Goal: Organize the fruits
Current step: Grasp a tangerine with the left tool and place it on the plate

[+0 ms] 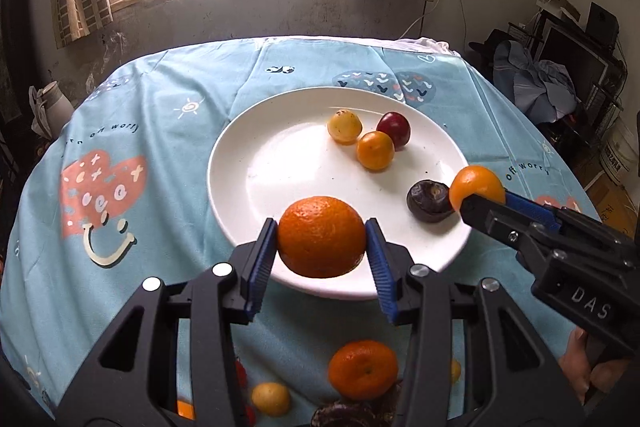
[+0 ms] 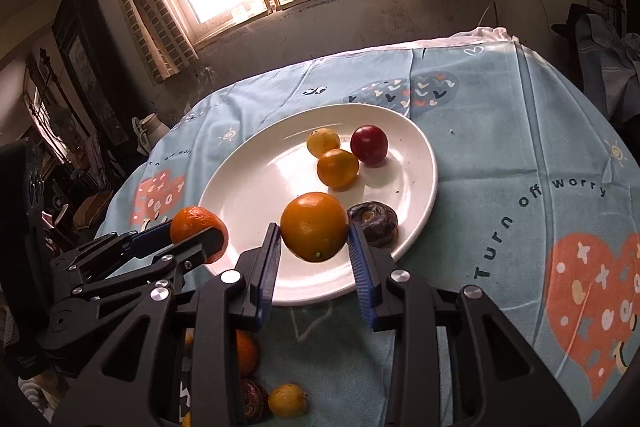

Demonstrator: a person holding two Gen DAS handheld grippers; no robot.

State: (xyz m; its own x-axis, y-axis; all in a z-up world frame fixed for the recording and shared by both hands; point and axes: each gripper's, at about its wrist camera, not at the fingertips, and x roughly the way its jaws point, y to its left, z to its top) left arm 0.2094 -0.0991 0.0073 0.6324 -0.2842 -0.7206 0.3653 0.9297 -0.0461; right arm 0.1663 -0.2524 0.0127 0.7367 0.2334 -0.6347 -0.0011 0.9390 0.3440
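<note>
Blue-padded fingers (image 1: 264, 259) of the left gripper (image 1: 321, 261) are clamped on a large mandarin (image 1: 321, 235), held over the near rim of the white plate (image 1: 256, 163). Across from it, the right gripper (image 2: 314, 259) grips a smoother orange (image 2: 314, 226) between its pads, above the plate's near right part. Just beside that orange a dark wrinkled fruit (image 2: 374, 223), possibly a passion fruit, lies on the plate. Farther back on the plate a yellow fruit (image 2: 322, 141), a small orange fruit (image 2: 337, 167) and a red plum-like fruit (image 2: 369, 145) sit bunched together, touching. Under the left gripper, on the blue printed tablecloth (image 1: 160, 115), wait another mandarin (image 1: 363, 369), a small yellow fruit (image 1: 271, 398) and a dark fruit (image 1: 344, 415) partly hidden by the gripper.
</note>
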